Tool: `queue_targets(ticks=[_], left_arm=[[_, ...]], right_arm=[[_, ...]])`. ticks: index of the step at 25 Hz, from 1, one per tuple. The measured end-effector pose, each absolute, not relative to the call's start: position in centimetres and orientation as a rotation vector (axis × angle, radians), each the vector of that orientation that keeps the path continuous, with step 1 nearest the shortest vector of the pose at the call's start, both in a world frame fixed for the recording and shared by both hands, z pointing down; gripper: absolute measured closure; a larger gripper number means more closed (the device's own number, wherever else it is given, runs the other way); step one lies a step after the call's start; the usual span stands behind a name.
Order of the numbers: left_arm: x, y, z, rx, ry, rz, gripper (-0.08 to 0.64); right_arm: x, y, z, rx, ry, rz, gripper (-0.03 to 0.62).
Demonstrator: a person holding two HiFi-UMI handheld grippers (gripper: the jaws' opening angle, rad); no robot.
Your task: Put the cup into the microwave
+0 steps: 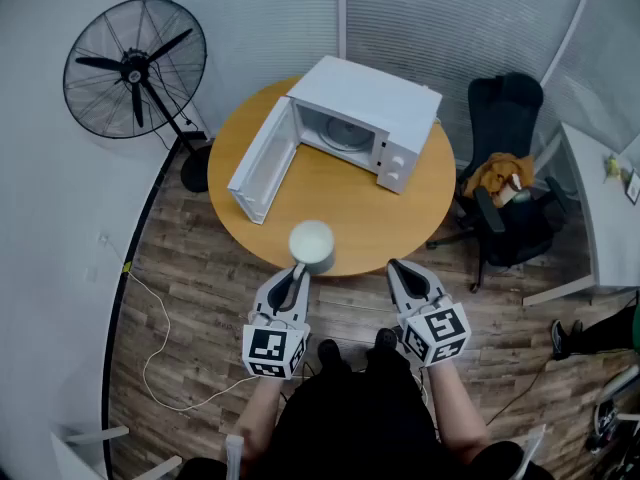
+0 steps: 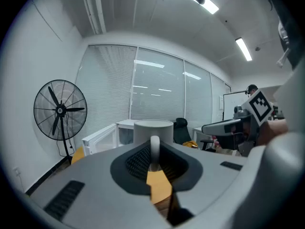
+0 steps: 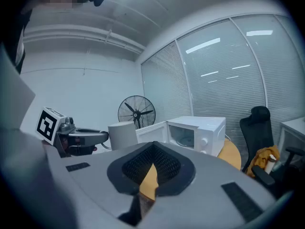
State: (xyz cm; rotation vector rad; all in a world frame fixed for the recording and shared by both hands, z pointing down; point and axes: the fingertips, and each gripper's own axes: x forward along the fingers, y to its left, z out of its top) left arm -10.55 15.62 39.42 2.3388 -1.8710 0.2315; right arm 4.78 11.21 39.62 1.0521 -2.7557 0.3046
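A white cup [image 1: 311, 245] stands at the near edge of the round wooden table [image 1: 345, 200]. My left gripper [image 1: 297, 268] reaches it from the near side. In the left gripper view the cup's handle [image 2: 155, 149] sits between the dark pads, and the jaws of the left gripper [image 2: 153, 162] are shut on it. Beside it to the right, my right gripper [image 1: 393, 264] hovers at the table's rim, shut and holding nothing [image 3: 152, 163]. The white microwave [image 1: 372, 110] stands at the back of the table with its door [image 1: 262, 163] swung wide open to the left, its cavity facing me.
A black floor fan [image 1: 135, 68] stands left of the table. To the right is a black office chair [image 1: 510, 168] with orange cloth on it, and a white desk [image 1: 600, 208] beyond. A white cable [image 1: 155, 348] lies on the wooden floor at left.
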Motion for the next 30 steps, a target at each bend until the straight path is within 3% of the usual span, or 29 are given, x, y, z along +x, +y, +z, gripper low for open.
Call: queue_targets(ticks=[30], left_arm=[[-10.4,13.6,42.5,2.37,-1.761,0.285,0.525]], right_arm=[[3.2,12.1,41.5,1.059,-2.75,0.405,0.583]])
